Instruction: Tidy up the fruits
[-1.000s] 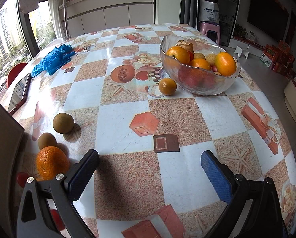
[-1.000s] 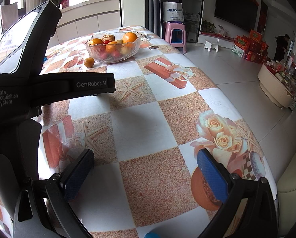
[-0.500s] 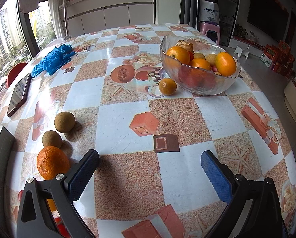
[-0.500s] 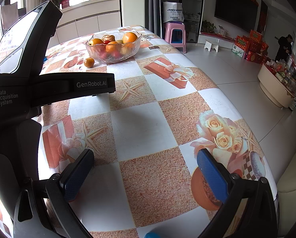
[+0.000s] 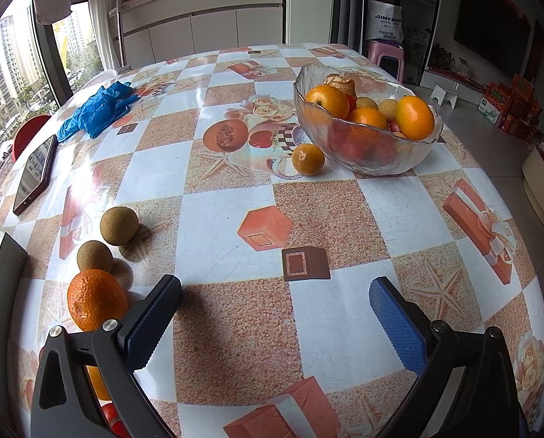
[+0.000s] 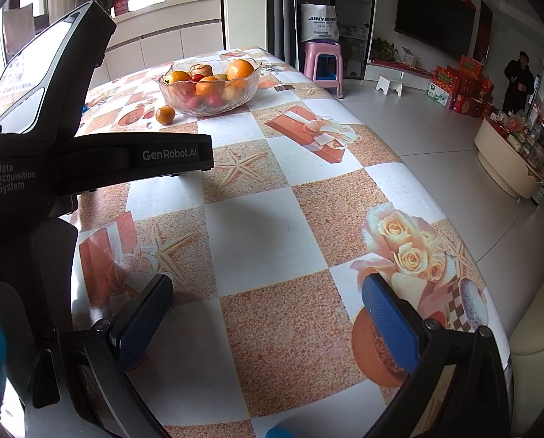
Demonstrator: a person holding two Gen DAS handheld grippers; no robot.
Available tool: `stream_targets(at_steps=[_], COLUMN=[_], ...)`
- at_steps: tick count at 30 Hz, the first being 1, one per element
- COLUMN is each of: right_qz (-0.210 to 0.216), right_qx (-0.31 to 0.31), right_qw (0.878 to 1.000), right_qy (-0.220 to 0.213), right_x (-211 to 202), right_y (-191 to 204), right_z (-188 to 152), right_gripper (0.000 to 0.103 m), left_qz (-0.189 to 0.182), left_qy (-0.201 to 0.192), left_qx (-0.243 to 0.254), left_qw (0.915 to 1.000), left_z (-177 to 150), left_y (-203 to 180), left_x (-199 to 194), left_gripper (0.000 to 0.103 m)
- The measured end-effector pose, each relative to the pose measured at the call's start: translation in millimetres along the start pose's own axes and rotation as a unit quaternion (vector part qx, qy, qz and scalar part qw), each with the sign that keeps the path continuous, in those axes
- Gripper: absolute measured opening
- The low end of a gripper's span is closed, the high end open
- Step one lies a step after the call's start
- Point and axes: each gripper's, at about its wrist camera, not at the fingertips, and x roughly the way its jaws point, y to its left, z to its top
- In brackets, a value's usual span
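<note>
1. While my left gripper (image 5: 274,310) hangs low over the patterned tablecloth (image 5: 345,197), its jaws are spread wide with nothing between them; my right gripper (image 6: 266,310) is likewise gaping and empty, beside the left unit's black body (image 6: 53,160)
2. Little has changed over the last second: the left view has drifted slightly, so the loose fruit at my near left shows more fully and a dark edge that crowded that side has drawn back; the right view is practically unchanged
3. Loose fruit waiting: a mandarin (image 5: 96,299) just beside my left finger (image 5: 151,323), two brownish round fruits (image 5: 119,225) (image 5: 94,256) just beyond it, and a small orange (image 5: 307,158) sitting by the foot of the glass bowl (image 5: 367,157)
4. That bowl, well ahead on the table, already holds several oranges (image 5: 414,117) and other fruit
5. My reading: I'm between picks, lining up on the left cluster. The mandarin is the nearest candidate, but it lies outside my span, so I'd need to swing left before closing
6. A phone (image 5: 34,175) and blue gloves (image 5: 96,109) lie farther left, clear of that path
</note>
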Motion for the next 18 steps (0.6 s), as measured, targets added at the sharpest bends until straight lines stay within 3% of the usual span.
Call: stream_targets(at_steps=[9, 13, 18], right_qz=[0.000, 0.000, 0.000], right_qx=[0.000, 0.000, 0.000], right_qw=[1.000, 1.000, 1.000], right_qy=[0.000, 0.000, -0.001], right_x=[0, 0, 0], right_y=[0, 0, 0], right_z=[0, 0, 0], right_gripper=[0.103, 0.103, 0.103], left_qz=[-0.010, -0.066, -0.160], left_qy=[0.001, 0.037, -0.017], left_qx=[0.010, 0.071, -0.011], left_qw=[0.9999, 0.9946, 0.9870], left_z=[1, 9, 18], left_y=[1, -1, 39], left_x=[1, -2, -49], left_gripper=[0.103, 0.103, 0.103])
